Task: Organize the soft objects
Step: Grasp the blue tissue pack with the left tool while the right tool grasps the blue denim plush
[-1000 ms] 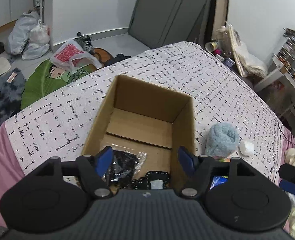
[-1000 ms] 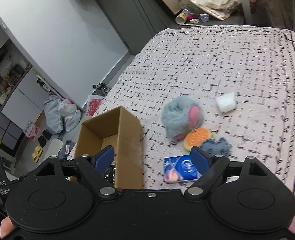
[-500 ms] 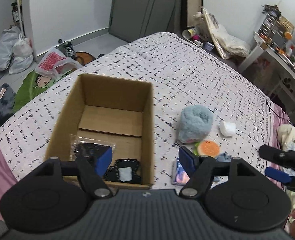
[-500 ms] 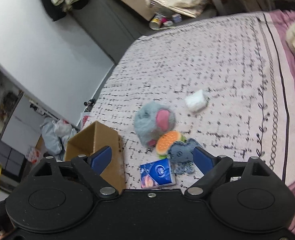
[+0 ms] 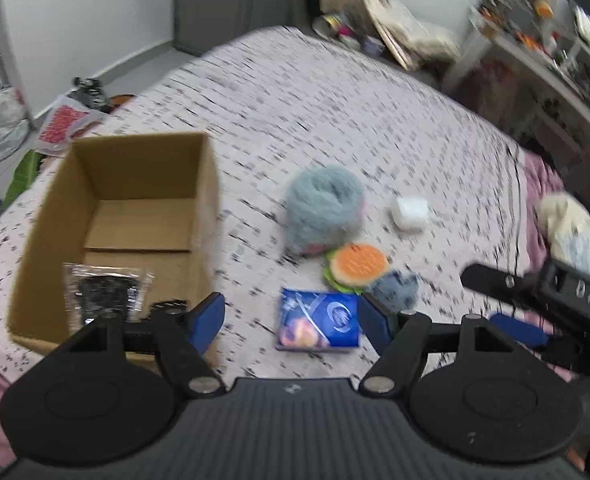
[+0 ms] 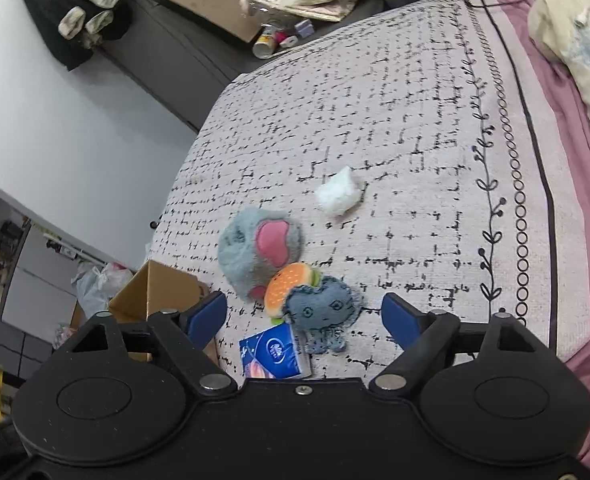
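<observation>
A cardboard box stands open on the bed at the left, with a clear bag of black items inside; its corner shows in the right wrist view. Beside it lie a grey furry plush, a burger plush, a denim plush, a blue tissue pack and a white soft block. My left gripper is open and empty above the tissue pack. My right gripper is open and empty above the denim plush.
The bed cover is pale with black dashes, with a pink sheet and a pillow at the right. Bags and clutter lie on the floor left of the bed. A cluttered desk stands at the far right.
My left gripper has swung right, from over the box to over the tissue pack. My right gripper has moved right and closer to the plush toys. Both stay open.
</observation>
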